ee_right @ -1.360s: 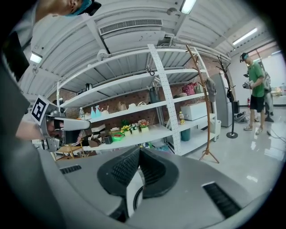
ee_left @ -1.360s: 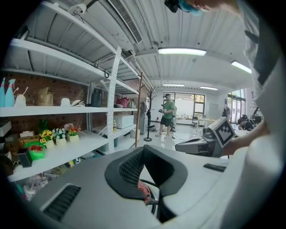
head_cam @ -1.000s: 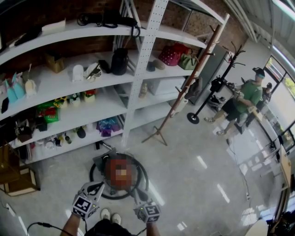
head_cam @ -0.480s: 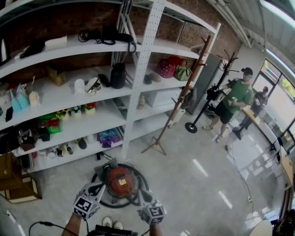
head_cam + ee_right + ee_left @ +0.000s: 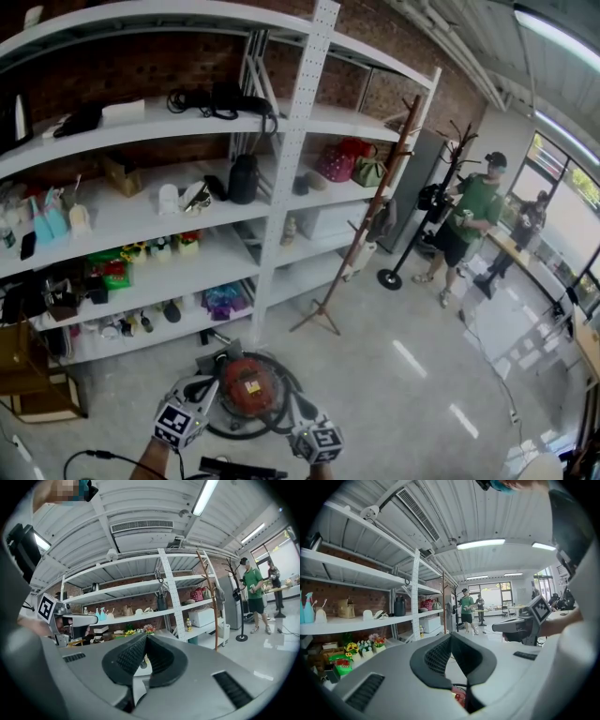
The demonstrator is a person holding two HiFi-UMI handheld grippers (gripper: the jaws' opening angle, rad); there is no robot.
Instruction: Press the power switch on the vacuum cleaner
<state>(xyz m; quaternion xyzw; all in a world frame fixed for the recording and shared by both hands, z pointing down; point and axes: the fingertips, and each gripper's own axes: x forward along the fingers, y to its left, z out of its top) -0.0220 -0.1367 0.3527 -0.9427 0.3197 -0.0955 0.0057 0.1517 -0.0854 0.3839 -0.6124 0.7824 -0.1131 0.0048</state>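
The vacuum cleaner [image 5: 247, 383] is a red round canister on the floor, ringed by a black hose [image 5: 281, 410], straight below me. My left gripper [image 5: 200, 386] hangs just above its left side and my right gripper [image 5: 294, 404] just above its right side; neither visibly touches it. In the left gripper view the jaws meet at their tips, and a sliver of the red vacuum cleaner [image 5: 459, 697] shows below them. The right gripper view shows its jaws closed tip to tip, aimed at the shelves. The power switch cannot be made out.
A long white shelving unit [image 5: 281, 202] with bottles, bags and toys stands ahead. A wooden coat stand [image 5: 361, 239] and a black one [image 5: 417, 230] stand to the right. A person in green [image 5: 469, 225] stands further right. A cardboard box [image 5: 37, 375] sits at the left.
The head view has tilted upward, so the vacuum cleaner and both grippers sit lower in the picture. The person in green has walked closer to the black stand.
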